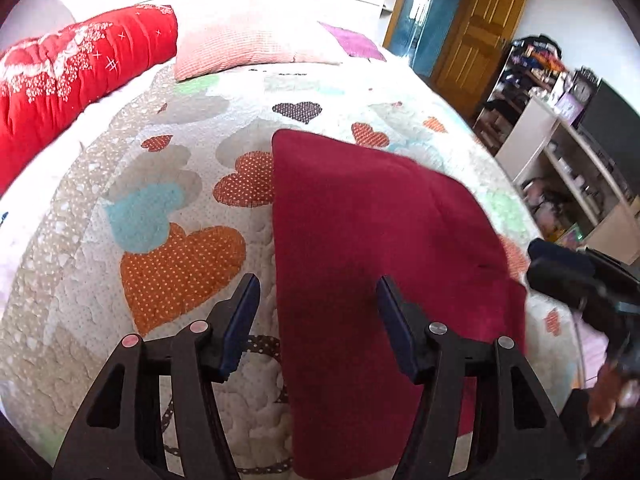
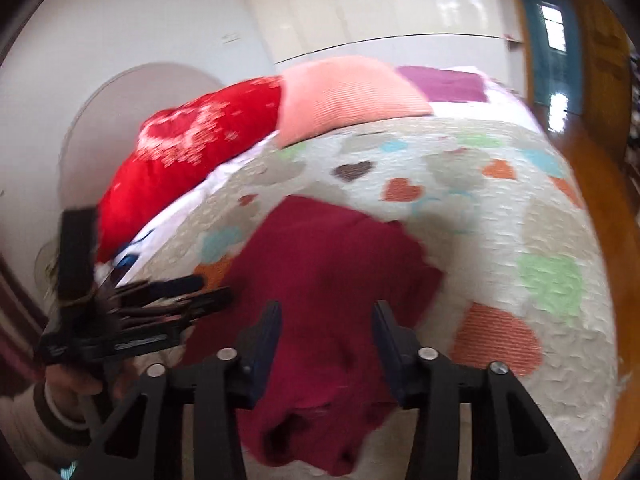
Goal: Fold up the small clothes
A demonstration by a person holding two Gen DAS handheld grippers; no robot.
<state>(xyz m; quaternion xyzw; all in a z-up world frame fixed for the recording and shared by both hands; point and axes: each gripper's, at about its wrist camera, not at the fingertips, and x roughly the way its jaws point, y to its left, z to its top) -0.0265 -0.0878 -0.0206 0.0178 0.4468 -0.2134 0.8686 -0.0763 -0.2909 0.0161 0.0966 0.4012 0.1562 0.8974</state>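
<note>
A dark red garment lies flat on the heart-patterned quilt, its left edge straight. My left gripper hovers open above that left edge with nothing between its fingers. In the right wrist view the same garment looks rumpled at its near end. My right gripper stands open over it, and the pads press on nothing. The right gripper also shows blurred at the garment's right side. The left gripper shows at the left, held by a hand in a pale sleeve.
A red quilted blanket lies rolled along the bed's far left. A pink pillow and a purple cloth sit at the head. To the right of the bed stand a wooden door and cluttered white shelves.
</note>
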